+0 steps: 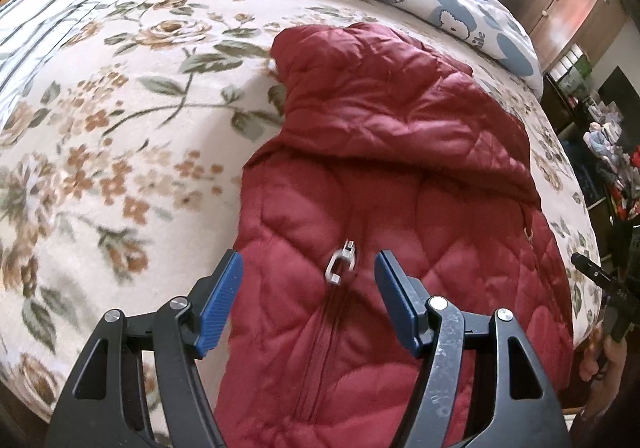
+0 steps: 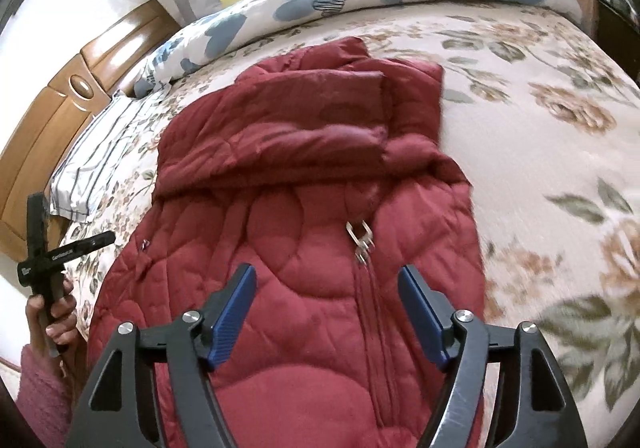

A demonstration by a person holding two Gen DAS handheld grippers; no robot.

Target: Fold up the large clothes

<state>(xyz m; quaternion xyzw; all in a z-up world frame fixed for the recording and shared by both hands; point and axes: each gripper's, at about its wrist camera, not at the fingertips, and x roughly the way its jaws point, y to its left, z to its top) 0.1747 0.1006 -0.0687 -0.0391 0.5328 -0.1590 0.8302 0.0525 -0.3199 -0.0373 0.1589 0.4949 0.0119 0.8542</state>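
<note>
Red jacket (image 2: 304, 288) — no legible label.

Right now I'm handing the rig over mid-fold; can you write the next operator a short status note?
Left tongs: open, empty, over the red quilted jacket, near the zipper pull.
Right tongs: open, empty, over the same jacket.
Jacket lies zipped, front up, on the floral bedspread.
Done: the far part appears folded back across the body.
Left: the remaining folds; nothing is gripped yet.

The left gripper (image 1: 308, 304) hovers with fingers (image 1: 222, 304) spread wide over the red quilted jacket (image 1: 384, 168), which lies on the floral bed (image 1: 120, 128).
</note>
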